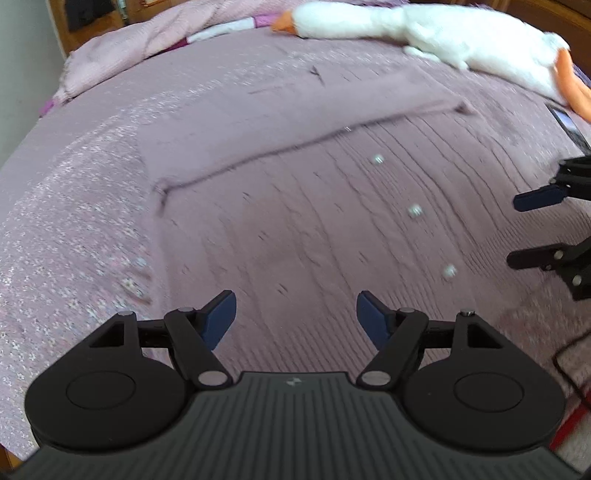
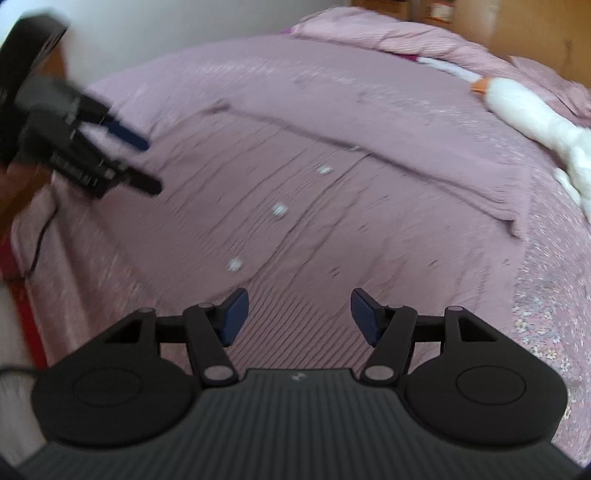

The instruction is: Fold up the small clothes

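The right gripper (image 2: 297,314) hangs above a mauve ribbed garment (image 2: 314,229), its jaws wide apart and holding nothing. The garment lies flat on a pink bedspread (image 2: 554,314), with three pale buttons (image 2: 279,210) in a row. At upper left the left gripper (image 2: 149,164) is spread too. A white plush goose (image 2: 524,107) lies at far right. The view is blurred.

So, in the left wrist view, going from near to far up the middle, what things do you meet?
Open left gripper → pink ribbed garment with small white buttons → its folded hem edge → pink bedspread → white plush goose.
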